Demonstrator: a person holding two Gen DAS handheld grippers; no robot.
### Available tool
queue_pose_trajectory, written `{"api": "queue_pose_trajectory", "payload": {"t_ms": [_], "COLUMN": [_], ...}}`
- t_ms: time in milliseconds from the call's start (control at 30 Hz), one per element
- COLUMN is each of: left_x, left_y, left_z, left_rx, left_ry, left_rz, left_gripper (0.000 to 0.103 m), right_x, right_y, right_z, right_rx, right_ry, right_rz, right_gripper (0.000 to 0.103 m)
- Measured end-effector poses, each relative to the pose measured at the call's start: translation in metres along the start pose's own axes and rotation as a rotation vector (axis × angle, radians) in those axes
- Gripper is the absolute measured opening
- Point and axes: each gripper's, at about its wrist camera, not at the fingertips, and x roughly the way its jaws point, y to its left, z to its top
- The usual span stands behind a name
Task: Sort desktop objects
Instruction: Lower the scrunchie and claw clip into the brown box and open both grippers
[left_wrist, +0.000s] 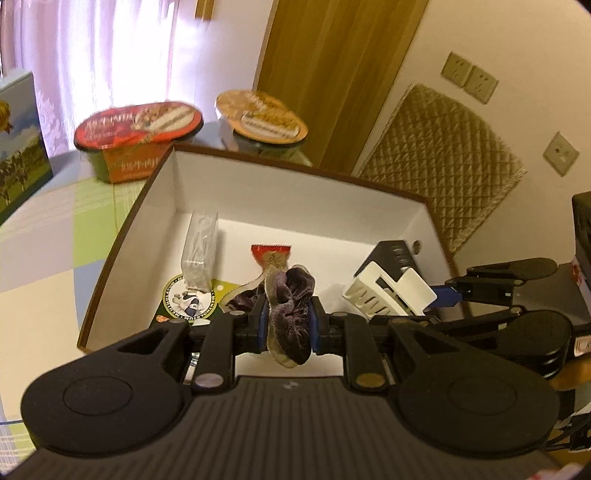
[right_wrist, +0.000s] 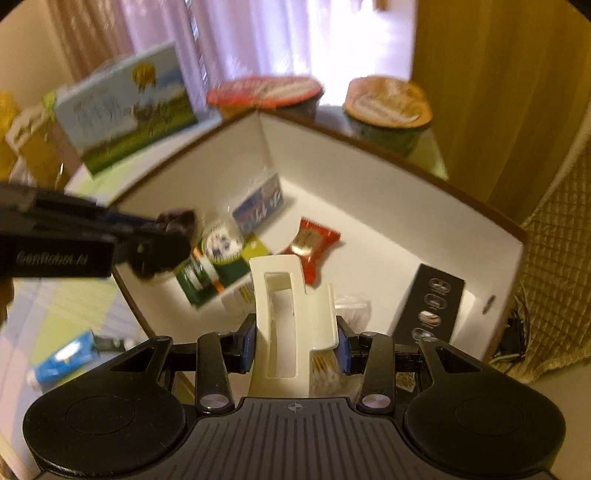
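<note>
- Desktop objects are being gathered into a white-lined box (left_wrist: 236, 192) with a brown rim, which stands on a checked tablecloth (left_wrist: 55, 236).
- Already lying in the box are a clear packet (left_wrist: 199, 251), a red snack wrapper (left_wrist: 271, 256), a green card with a round badge (left_wrist: 188, 299) and a black carton (right_wrist: 432, 302).
- A dark velvet scrunchie (left_wrist: 290, 306) is pinched tight by the left gripper (left_wrist: 288, 325) and held over the box.
- A cream plastic hair clip (right_wrist: 288, 314) is clamped between the blue pads of the right gripper (right_wrist: 295, 343), also above the box interior.
- Neither item is released yet, so both still need dropping in.
- Outside the box, a blue tube-like item (right_wrist: 62, 363) is seen on the cloth, blurred; it probably remains to be sorted.
- Two lidded food tubs (left_wrist: 140, 136) and a picture-printed box (right_wrist: 125, 110) stand behind; whether they belong to the sorting cannot be told.
</note>
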Motion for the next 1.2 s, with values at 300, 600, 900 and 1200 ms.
{"api": "queue_pose_trajectory", "payload": {"t_ms": [300, 600, 900, 1200], "left_x": [0.056, 0.083, 0.087, 0.08], "left_y": [0.019, 0.029, 0.031, 0.028], "left_z": [0.005, -0.002, -0.001, 0.002], "left_rx": [0.0, -0.018, -0.004, 0.056], "left_ry": [0.225, 0.342, 0.37, 0.356], "left_rz": [0.07, 0.088, 0.09, 0.158], "left_gripper": [0.017, 0.02, 0.042, 0.066], "right_x": [0.035, 0.053, 0.061, 0.051], "right_y": [-0.005, -0.009, -0.009, -0.007], "right_z": [0.008, 0.013, 0.015, 0.014], "right_rx": [-0.073, -0.094, -0.103, -0.081], "right_ry": [0.128, 0.196, 0.214, 0.16], "right_rz": [0.048, 0.071, 0.108, 0.087], "right_gripper": [0.039, 0.039, 0.039, 0.084]}}
